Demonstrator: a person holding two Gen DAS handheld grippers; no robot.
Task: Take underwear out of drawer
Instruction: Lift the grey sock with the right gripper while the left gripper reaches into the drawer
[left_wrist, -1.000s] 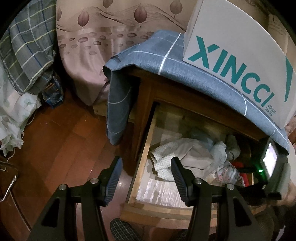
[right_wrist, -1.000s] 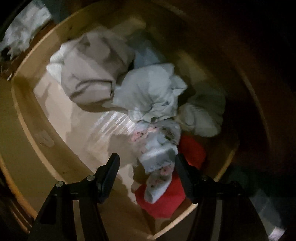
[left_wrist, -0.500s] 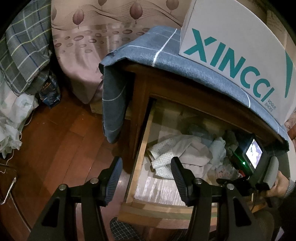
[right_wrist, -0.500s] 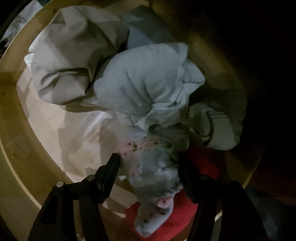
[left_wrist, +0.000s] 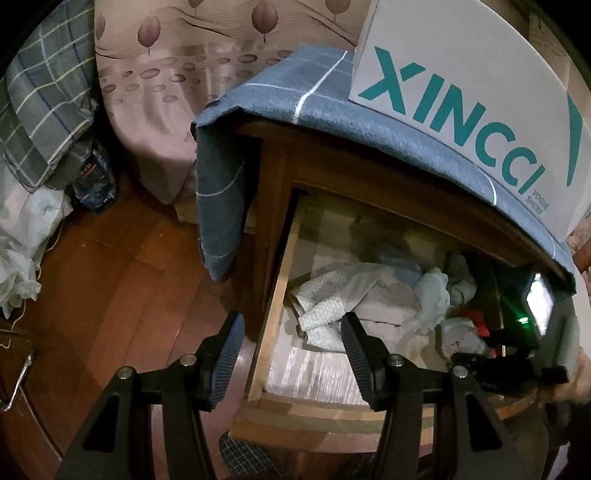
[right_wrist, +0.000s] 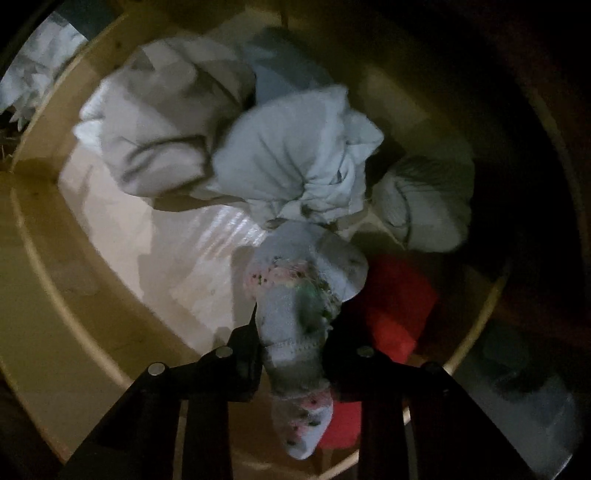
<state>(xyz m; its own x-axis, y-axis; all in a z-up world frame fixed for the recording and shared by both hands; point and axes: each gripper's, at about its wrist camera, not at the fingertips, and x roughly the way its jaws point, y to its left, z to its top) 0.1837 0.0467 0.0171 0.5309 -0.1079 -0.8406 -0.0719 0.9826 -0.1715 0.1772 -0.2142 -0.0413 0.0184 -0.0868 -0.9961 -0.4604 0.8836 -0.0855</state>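
Change: since the earlier frame the right gripper has been brought down around the pale floral-print underwear, and its jaws are closing, with that fabric bunched between them.
Right gripper: pointed straight down into the open wooden drawer; the fingers are pressed against both sides of the underwear, part of which hangs below them in the right wrist view.
Left gripper: the left gripper is held about half open with nothing between its jaws, above the drawer's front left corner, one finger over the floor and one over the drawer.
Underwear: seen inside the drawer near its front right, lying partly over a red folded cloth.
Edges: the drawer's side rail and front rail are seen close around the pile; bare liner is left open along the front left of the drawer bottom.
Other contents: a beige crumpled garment and a light blue bundled cloth are heaped behind the underwear, touching each other.
Surface: the cabinet top is covered by a blue-grey checked cloth, on which a white shoe box with teal lettering is stood.
Room: a reddish wooden floor is seen to the left, beside a pink patterned bedspread.
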